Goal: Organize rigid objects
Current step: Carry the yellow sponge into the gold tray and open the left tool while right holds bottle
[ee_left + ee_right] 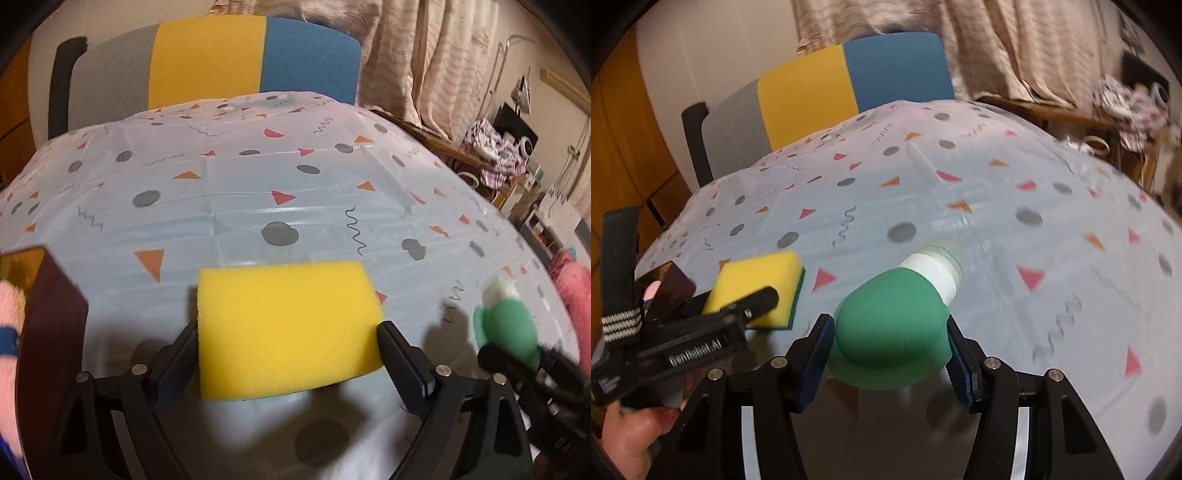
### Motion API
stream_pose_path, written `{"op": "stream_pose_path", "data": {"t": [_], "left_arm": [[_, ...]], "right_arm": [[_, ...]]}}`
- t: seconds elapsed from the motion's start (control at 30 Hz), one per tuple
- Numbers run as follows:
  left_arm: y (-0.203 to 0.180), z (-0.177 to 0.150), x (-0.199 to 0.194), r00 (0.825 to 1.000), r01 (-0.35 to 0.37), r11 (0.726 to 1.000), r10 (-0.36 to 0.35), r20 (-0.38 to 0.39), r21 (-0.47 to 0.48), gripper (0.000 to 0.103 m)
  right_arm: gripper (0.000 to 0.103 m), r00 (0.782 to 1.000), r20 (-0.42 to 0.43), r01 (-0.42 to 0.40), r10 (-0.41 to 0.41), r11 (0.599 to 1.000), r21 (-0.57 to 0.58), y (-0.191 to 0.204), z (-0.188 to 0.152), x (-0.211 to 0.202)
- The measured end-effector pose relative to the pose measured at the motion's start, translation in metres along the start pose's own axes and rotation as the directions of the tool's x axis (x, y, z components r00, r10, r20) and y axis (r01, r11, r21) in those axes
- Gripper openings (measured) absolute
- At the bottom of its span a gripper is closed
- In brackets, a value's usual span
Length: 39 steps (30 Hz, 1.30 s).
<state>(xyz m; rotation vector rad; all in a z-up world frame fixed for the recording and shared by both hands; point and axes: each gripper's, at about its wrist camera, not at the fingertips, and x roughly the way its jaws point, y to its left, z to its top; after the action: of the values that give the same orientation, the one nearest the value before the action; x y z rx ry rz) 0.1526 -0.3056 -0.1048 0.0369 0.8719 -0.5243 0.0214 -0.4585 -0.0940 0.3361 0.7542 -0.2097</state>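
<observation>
A glossy plastic tablecloth (229, 206), pale and creased along fold lines, is printed with grey dots, orange and red triangles and dark squiggles. A yellow foam sponge (288, 328), porous and block-shaped with a thin green scouring layer along one side, is seen between the fingers of the left gripper (288, 347); both ribbed black pads are set against its short ends, so the sponge is clamped across its width just above the cloth. In the right wrist view the left gripper (738, 299) is seen from the side, pitched downward, with a bare hand (631, 435) beneath its black body. A smooth green bottle (890, 325), rounded and matte, with a white neck and a clear ribbed cap pointing away, is gripped by the right gripper (890, 354), whose blue-edged pads press on its flanged base from both sides; it is held clear of the cloth, to the right of the sponge and near it. A dark reddish translucent box (48, 310) stands at the left edge, with something pink and soft beside it. A padded chair back (207, 62) in grey, yellow and blue fabric is seen beyond the table, before beige curtains (424, 55).
</observation>
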Motion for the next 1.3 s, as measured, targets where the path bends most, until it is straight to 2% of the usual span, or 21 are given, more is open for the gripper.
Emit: {"op": "stream_pose_path", "data": {"t": [0.17,0.43,0.6,0.77,1.03,1.3], "left_arm": [[0.001,-0.009,-0.035,0.998,0.045,0.998,-0.044,0.042,-0.035,0.093],[0.014,-0.024,-0.120,0.986,0.104,0.994,-0.099,0.132,-0.033,0.093],[0.044,-0.034,-0.163,0.982,0.087,0.995,-0.077,0.172,-0.048,0.093],[0.094,-0.053,-0.201,0.979,0.032,0.993,-0.009,0.205,-0.112,0.093],[0.183,-0.078,-0.216,0.982,-0.086,0.970,0.121,0.145,-0.228,0.094],[0.251,-0.092,-0.195,0.983,-0.155,0.936,0.177,0.040,-0.317,0.094]], "right_arm": [[0.058,1.000,0.005,-0.016,0.016,0.998,0.067,-0.006,-0.017,-0.014],[0.058,0.999,0.013,-0.032,0.031,0.994,0.107,-0.001,-0.032,-0.025],[0.058,0.999,0.031,-0.048,0.045,0.993,0.110,0.008,-0.035,-0.038],[0.058,0.998,0.040,-0.050,0.046,0.994,0.093,0.019,-0.039,-0.048],[0.058,0.998,0.034,-0.060,0.058,0.995,0.077,0.039,-0.047,-0.057],[0.058,0.995,0.042,-0.089,0.086,0.993,0.074,0.061,-0.052,-0.073]]}}
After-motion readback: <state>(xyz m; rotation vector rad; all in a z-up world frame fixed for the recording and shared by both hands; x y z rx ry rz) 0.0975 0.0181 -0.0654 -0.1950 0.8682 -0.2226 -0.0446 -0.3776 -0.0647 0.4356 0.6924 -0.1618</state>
